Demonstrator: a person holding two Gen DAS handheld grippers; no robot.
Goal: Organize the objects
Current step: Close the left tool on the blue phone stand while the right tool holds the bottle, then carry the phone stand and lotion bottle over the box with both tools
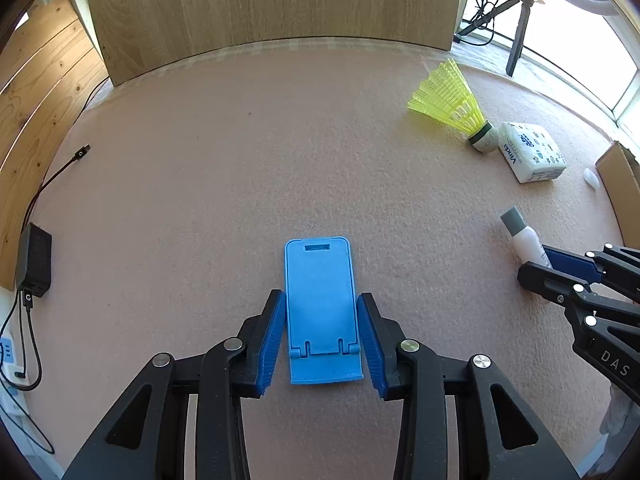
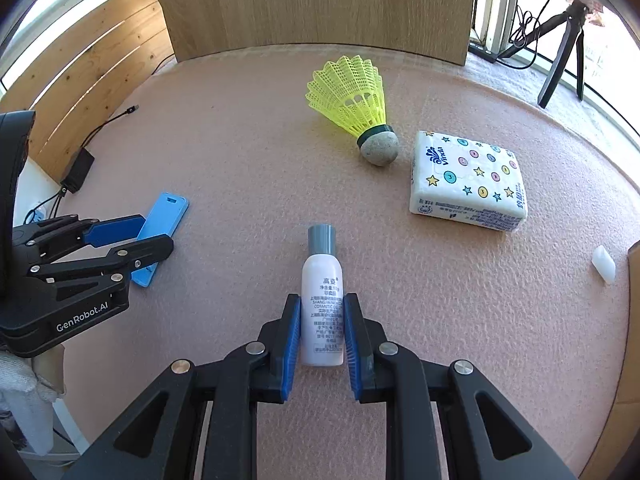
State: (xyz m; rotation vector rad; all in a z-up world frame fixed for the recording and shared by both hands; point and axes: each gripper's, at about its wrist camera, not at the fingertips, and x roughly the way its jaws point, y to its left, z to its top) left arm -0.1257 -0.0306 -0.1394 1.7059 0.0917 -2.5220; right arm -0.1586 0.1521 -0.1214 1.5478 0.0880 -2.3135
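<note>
A pink felt-covered table (image 2: 240,152) carries a white bottle (image 2: 322,312) lying flat. Beyond the bottle lies a yellow shuttlecock (image 2: 354,100), a tissue pack (image 2: 468,180) to its right, a blue phone stand (image 2: 160,228) to its left.

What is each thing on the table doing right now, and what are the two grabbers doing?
Left gripper: fingers around the phone stand, seemingly touching its sides.
Right gripper: fingers around the bottle, closed on it.
Phone stand: folded flat, lying on the mat.
Bottle: lying down, cap on.
Shuttlecock: lying on its side.
Tissue pack: lying flat, sealed.
Cable: loose end unplugged, lying on the mat.
</note>
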